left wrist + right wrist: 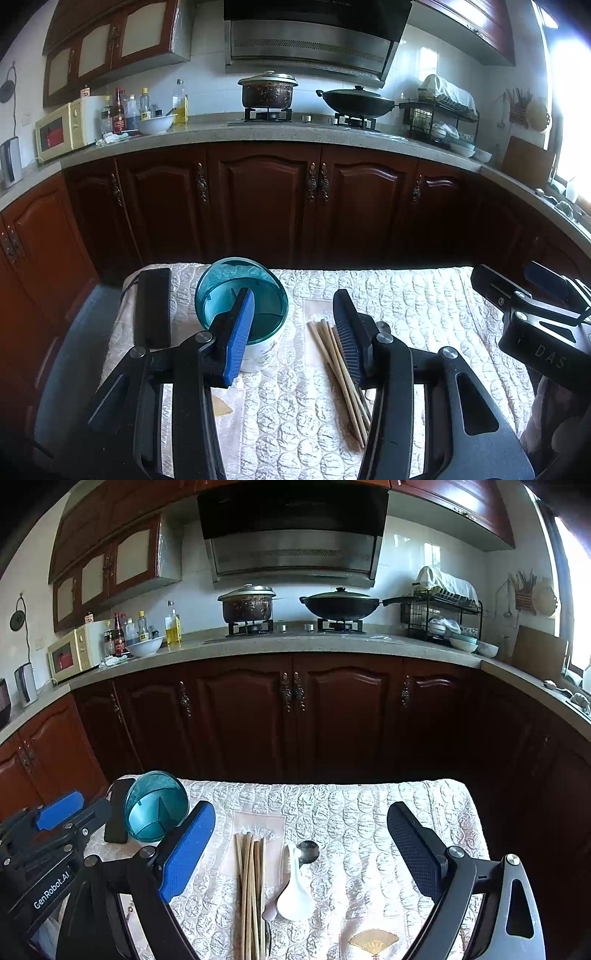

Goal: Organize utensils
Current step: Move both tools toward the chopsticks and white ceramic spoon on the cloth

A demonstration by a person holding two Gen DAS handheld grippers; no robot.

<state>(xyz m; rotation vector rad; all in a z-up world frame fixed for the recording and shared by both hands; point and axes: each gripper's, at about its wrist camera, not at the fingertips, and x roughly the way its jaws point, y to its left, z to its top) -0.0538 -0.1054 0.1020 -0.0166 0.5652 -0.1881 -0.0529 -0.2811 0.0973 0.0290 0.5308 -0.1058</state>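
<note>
Left wrist view: near ends of the chopsticks (341, 373) partly covered by the right finger of the left gripper (295, 325); spoons hidden behind that finger. Lower body of the teal cup (242, 299) masked by the left finger, its white base barely visible. Bundle of pale wooden sticks, lying flat on the quilted cloth (424, 306), long axis running near to far, far tips leaning slightly left. Cup at far left of the cloth, mouth tipped toward the camera, just right of a black box (152, 306). Jaws spread wide, gripping nothing. Right gripper (535, 302) cut off at the right edge; opening impossible to judge here.

Right wrist view: chopsticks (251, 886) cut off at the bottom edge, running near to far, centre-left on the cloth (369, 812). Just right, a white spoon (295, 893) with bowl near and handle pointing far, overlapping a metal spoon (308, 851) whose handle stays mostly hidden. Teal cup (155, 812) far left, partly behind the blue pad. Right gripper (301, 853) spread wide, empty. Left gripper (59, 814) at the left edge, mostly cropped.
</note>
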